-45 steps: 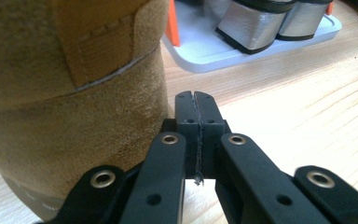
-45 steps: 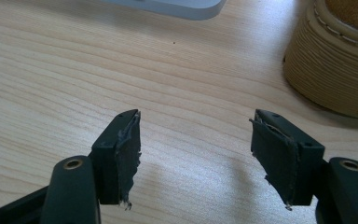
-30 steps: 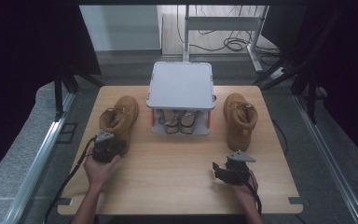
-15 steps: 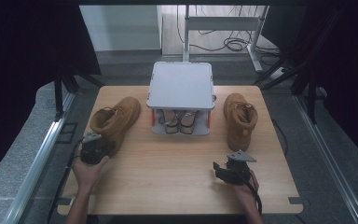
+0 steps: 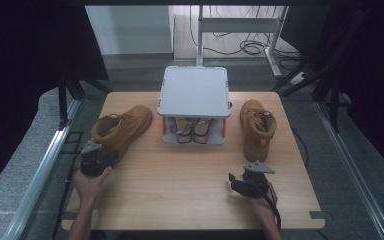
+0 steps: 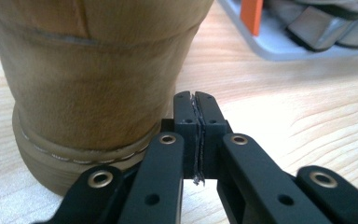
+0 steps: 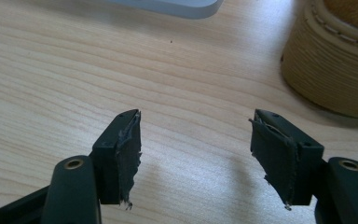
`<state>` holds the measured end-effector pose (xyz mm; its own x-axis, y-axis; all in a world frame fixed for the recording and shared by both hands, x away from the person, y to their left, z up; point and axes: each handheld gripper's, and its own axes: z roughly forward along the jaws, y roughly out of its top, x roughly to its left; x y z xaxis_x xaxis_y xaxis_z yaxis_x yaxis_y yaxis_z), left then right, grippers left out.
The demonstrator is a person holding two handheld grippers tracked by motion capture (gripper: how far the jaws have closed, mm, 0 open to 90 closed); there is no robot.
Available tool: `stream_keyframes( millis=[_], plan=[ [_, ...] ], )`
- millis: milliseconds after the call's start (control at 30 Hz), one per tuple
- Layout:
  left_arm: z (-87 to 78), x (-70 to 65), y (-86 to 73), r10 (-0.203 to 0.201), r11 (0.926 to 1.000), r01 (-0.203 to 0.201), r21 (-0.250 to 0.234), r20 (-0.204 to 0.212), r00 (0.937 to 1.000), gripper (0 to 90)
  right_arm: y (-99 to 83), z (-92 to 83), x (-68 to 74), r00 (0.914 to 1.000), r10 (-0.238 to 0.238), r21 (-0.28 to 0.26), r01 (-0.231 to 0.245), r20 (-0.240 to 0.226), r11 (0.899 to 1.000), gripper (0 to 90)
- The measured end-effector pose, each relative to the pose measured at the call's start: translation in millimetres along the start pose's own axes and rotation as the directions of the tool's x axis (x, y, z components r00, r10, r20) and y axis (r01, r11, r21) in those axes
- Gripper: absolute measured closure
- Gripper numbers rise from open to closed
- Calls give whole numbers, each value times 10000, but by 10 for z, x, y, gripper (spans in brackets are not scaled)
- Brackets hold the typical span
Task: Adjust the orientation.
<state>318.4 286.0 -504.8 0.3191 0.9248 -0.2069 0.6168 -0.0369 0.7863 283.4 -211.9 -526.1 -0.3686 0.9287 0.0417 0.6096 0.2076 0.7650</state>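
A tan boot (image 5: 122, 131) lies slanted on the left of the wooden table (image 5: 180, 195), with its heel toward me. My left gripper (image 5: 102, 155) is right at that heel. In the left gripper view its jaws (image 6: 196, 100) are shut pad to pad with nothing between them, close beside the heel (image 6: 93, 79). A second tan boot (image 5: 258, 127) stands on the right. My right gripper (image 5: 235, 181) rests near the front edge, below that boot. Its jaws (image 7: 196, 126) are open over bare wood, and the boot's ribbed sole (image 7: 335, 70) is beyond them to the right.
A grey two-level rack (image 5: 195, 92) stands at the back middle, with several sandals (image 5: 190, 131) on its lower shelf. Its orange post (image 6: 251, 14) and base (image 6: 279, 49) lie right of the left boot. Metal rails run along both sides of the table.
My left gripper has moved left, and the left boot's heel has swung left with it, so the boot now lies more slanted. The right gripper has stayed put.
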Motion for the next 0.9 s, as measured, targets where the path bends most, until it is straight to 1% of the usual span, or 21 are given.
stream_keyframes(
  millis=[33,100,167,233,333,433,533,567,633,733,900],
  plan=[
    [-12,-17,5,-5,9999,6,-160,51,10000,883,1,-3,-2,10000,8,-46,-8,45,10000,341],
    [-26,-58,12,42,9996,-37,-278,182,9998,871,5,-11,-5,9999,59,-167,-57,102,9998,370],
    [-12,-109,14,180,9995,-173,-266,284,9994,847,10,-18,-4,10000,53,-287,-51,76,9996,403],
    [2,-161,18,378,9991,-370,-229,348,9987,819,18,-23,-3,10000,-10,-311,7,-75,9995,438],
    [15,-229,26,582,9981,-574,-220,408,9975,737,31,-26,6,9996,-164,-350,156,-219,9993,501],
    [30,-278,33,646,9979,-641,-105,566,9963,675,52,-27,13,9992,-240,-450,225,-325,9987,598],
    [61,-322,34,834,9964,-843,117,634,9945,626,63,-36,9,9990,-376,-667,360,-241,9971,721],
    [70,-340,31,874,9959,-886,167,600,9944,617,66,-40,-1,9990,-379,-732,360,-244,9967,759],
    [85,-356,23,877,9957,-896,244,689,9938,592,72,-47,-27,9993,-295,-901,275,-214,9955,809],
    [81,-370,12,904,9956,-916,182,587,9942,529,83,-59,-68,9998,-177,-1157,161,-128,9932,841],
    [48,-376,17,820,9966,-824,34,674,9944,492,112,-44,-123,10000,20,-1489,-27,-46,9888,878]
  ],
)
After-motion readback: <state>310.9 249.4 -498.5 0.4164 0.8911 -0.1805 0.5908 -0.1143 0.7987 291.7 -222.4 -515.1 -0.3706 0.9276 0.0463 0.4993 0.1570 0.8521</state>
